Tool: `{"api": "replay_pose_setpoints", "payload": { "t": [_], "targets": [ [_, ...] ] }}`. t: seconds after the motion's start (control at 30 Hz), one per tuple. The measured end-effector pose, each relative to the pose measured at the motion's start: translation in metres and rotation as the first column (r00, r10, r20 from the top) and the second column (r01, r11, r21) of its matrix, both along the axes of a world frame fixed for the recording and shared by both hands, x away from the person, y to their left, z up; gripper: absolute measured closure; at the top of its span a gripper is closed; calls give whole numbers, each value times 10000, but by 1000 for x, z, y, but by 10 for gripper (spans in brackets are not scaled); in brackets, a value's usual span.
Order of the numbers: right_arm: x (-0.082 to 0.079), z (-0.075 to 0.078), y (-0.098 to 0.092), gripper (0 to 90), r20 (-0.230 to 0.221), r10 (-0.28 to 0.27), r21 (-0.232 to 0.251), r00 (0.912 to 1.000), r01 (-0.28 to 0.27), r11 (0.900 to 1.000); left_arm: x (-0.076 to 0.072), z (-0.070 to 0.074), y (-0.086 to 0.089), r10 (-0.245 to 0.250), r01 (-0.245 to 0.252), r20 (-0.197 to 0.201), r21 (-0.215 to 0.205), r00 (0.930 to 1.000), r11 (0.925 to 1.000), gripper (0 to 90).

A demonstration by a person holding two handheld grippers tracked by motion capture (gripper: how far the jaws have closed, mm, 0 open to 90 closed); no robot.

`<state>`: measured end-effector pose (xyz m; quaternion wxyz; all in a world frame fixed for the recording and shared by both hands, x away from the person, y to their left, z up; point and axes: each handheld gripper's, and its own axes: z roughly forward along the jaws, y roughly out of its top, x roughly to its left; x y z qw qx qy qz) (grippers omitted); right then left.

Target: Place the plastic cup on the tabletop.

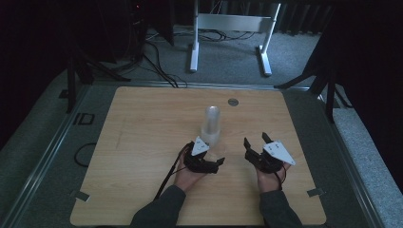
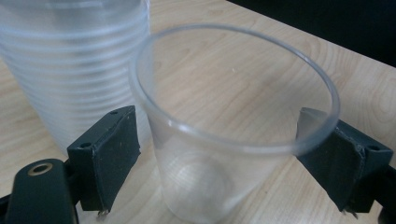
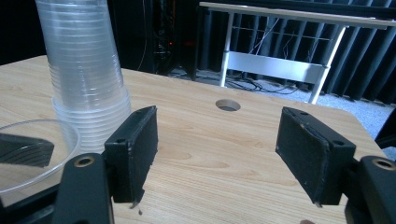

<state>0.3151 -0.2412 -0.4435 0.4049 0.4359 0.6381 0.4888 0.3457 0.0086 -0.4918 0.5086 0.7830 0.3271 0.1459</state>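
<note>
A tall stack of clear plastic cups (image 1: 210, 124) (image 2: 70, 70) (image 3: 86, 79) stands upside down near the middle of the wooden table (image 1: 142, 142). Just in front of it a single clear cup (image 2: 233, 140) (image 3: 32, 149) stands upright on the wood. My left gripper (image 1: 211, 156) (image 2: 219, 154) is open, one jaw on each side of this cup and close against its wall. To the right, my right gripper (image 1: 255, 139) (image 3: 217, 140) is open, with nothing between its jaws, and faces the far edge.
A round cable hole (image 1: 233, 101) (image 3: 228, 105) sits near the table's far edge. Beyond the table a white desk frame (image 1: 228, 28) and cables stand on grey carpet. Bare wood lies to the left and right of the cups.
</note>
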Motion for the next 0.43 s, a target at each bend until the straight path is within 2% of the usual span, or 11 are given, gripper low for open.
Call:
{"api": "replay_pose_setpoints", "payload": {
  "t": [0.13,0.43],
  "targets": [
    [0,0,0,292,12,-9,16,10000,9,10000,-1,-2,6,140,-140,-49,-112,9999,9998,144],
    [0,0,0,292,-2,-14,14,10000,14,10000,-8,-3,16,101,-101,-270,-10,9996,9999,143]
  ]
}}
